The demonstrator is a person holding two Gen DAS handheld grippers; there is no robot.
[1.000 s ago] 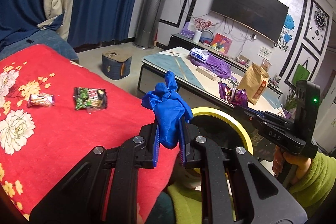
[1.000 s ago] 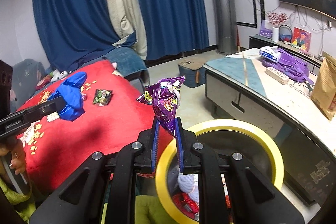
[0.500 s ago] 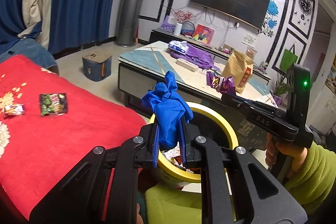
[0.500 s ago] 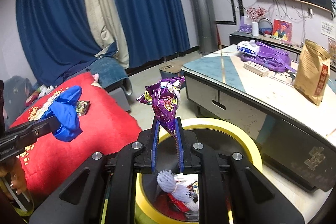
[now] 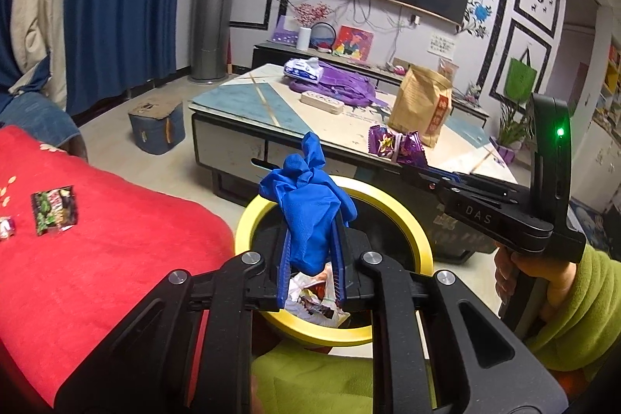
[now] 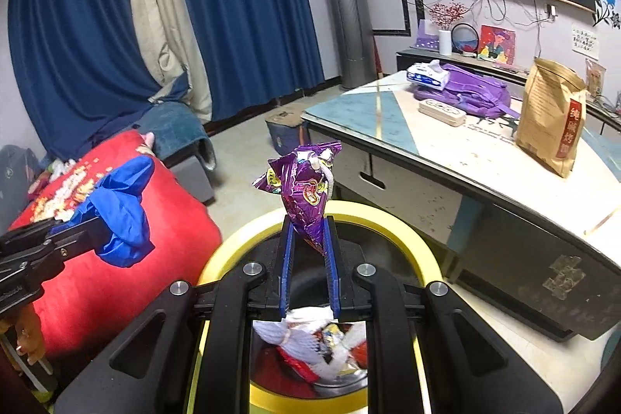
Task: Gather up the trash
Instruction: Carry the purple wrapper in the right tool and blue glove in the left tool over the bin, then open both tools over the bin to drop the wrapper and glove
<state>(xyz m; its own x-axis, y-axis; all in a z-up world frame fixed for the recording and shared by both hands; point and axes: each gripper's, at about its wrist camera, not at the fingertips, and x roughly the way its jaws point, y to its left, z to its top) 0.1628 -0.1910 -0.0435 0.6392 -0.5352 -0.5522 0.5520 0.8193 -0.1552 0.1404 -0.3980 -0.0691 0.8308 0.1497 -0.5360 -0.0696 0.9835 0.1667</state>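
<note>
Hovering: both tongs over the yellow-rimmed bin (image 5: 421, 239), each with a piece of trash pinched between its blue pads.
Left tongs (image 5: 312, 251): clamped narrow on a crumpled blue glove (image 5: 308, 208), which bunches out above the fingers, right over the bin mouth.
Right tongs (image 6: 308, 251): closed on the lower corner of a purple snack wrapper (image 6: 306, 189), which stands upright above the bin.
Handling: glove looks soft and floppy, may cling to the pads; wrapper looks light, crinkly, slick, so a pinch on a folded corner suits it.
Bin: already holds wrappers and white netting.
Left behind: a green packet (image 5: 54, 209) and a small candy wrapper (image 5: 7, 227) on the red bed (image 5: 116, 258).
Worktop (image 6: 465, 158): brown paper bag, purple backpack.
</note>
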